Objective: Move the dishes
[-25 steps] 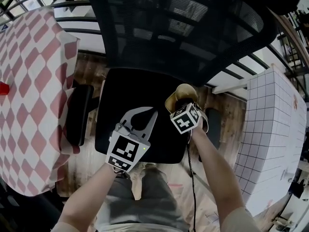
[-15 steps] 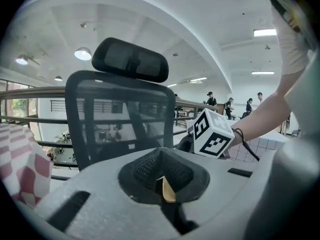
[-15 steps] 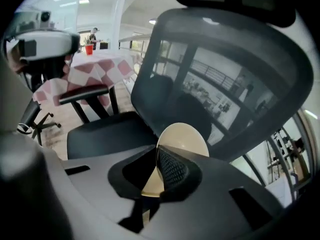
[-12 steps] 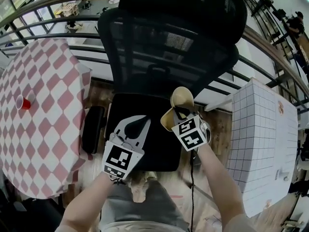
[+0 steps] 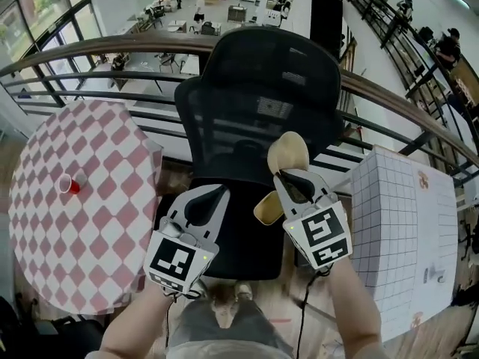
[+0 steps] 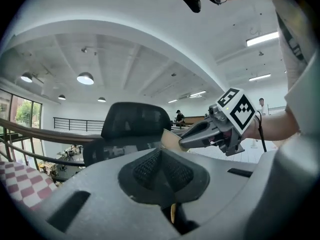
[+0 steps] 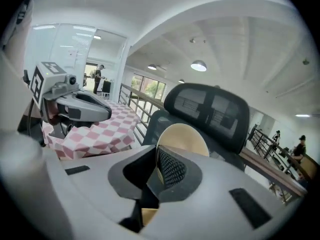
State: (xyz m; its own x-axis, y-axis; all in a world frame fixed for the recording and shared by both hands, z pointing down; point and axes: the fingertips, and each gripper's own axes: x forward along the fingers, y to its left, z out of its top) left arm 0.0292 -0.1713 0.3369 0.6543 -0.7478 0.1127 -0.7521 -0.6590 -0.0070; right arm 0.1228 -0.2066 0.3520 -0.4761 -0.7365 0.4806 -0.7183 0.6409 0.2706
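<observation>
A: So where is the dish at this moment?

B: Up in the air, pinched by the right gripper (image 5: 281, 174). It's a round beige dish (image 5: 288, 149) standing on edge. The jaws are closed on it, and one ribbed pad lies flat against its face.

A: And what is under it?

B: A black office chair (image 5: 262, 88). From the head view the dish shows in front of the backrest and over the seat.

A: What about the left gripper (image 5: 215, 193)?

B: Just beside the right one and apart from it. Its jaws are pressed together with nothing between them.

A: Anything else around?

B: A checked bench (image 5: 75, 230) left of the chair carries a small red cup (image 5: 67, 185). A white gridded bench (image 5: 404, 223) stands to the right, and what lies on it is too small to tell
</observation>
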